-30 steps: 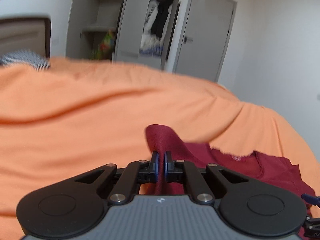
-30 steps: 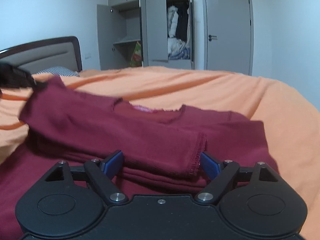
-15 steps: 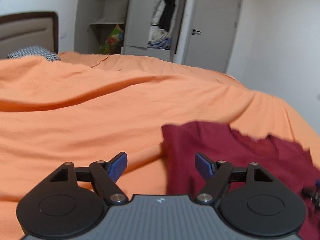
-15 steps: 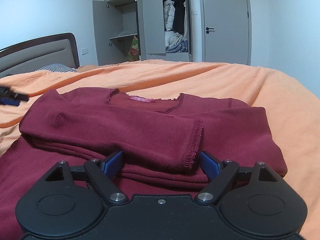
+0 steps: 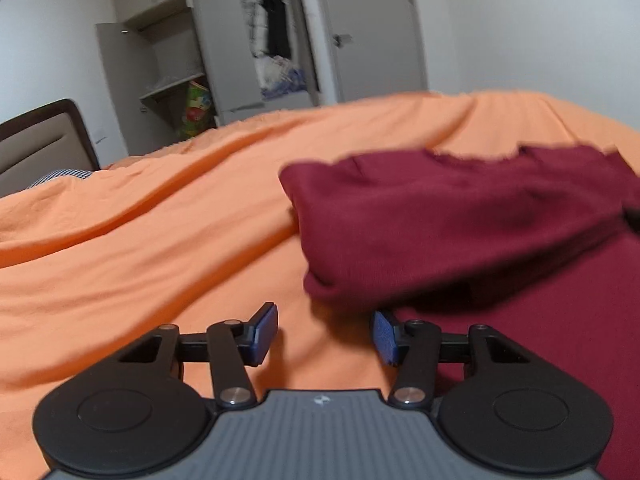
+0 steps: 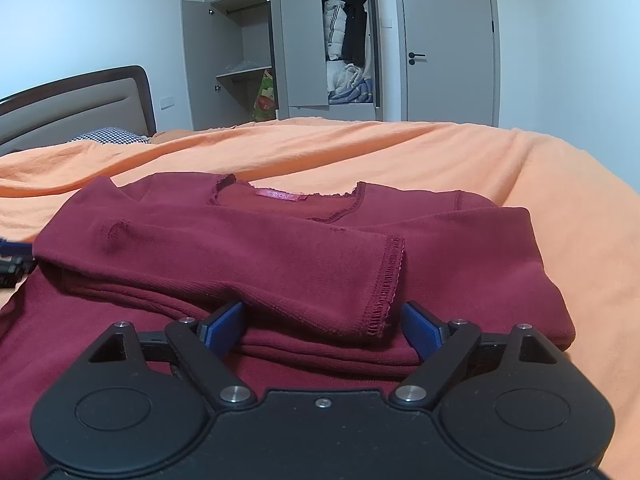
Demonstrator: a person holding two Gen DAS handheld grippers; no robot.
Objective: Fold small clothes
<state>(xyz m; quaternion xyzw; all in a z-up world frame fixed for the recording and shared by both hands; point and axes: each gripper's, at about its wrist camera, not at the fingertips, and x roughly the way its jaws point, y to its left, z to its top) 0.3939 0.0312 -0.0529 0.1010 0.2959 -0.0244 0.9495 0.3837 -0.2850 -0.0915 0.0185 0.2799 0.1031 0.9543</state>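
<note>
A dark red long-sleeved top (image 6: 280, 248) lies flat on the orange bedspread (image 6: 400, 152), both sleeves folded across its chest, pink neck label facing up. My right gripper (image 6: 322, 326) is open just above the shirt's lower body, its blue pads either side of the folded sleeve cuff (image 6: 390, 284). My left gripper (image 5: 324, 334) is open over the bedspread (image 5: 160, 240) at the left edge of the top (image 5: 460, 216), holding nothing. The left gripper's tip (image 6: 12, 260) shows at the left edge of the right wrist view.
A padded headboard (image 6: 76, 108) and a patterned pillow (image 6: 108, 136) are at the far left. Beyond the bed stand an open grey wardrobe (image 6: 300, 44) with hanging clothes and a shut door (image 6: 448, 40). The bedspread drops off at the right.
My left gripper let go of the sleeve it was pinching, opened, and drew back toward the top's left edge. The sleeve now lies across the chest. My right gripper stayed open.
</note>
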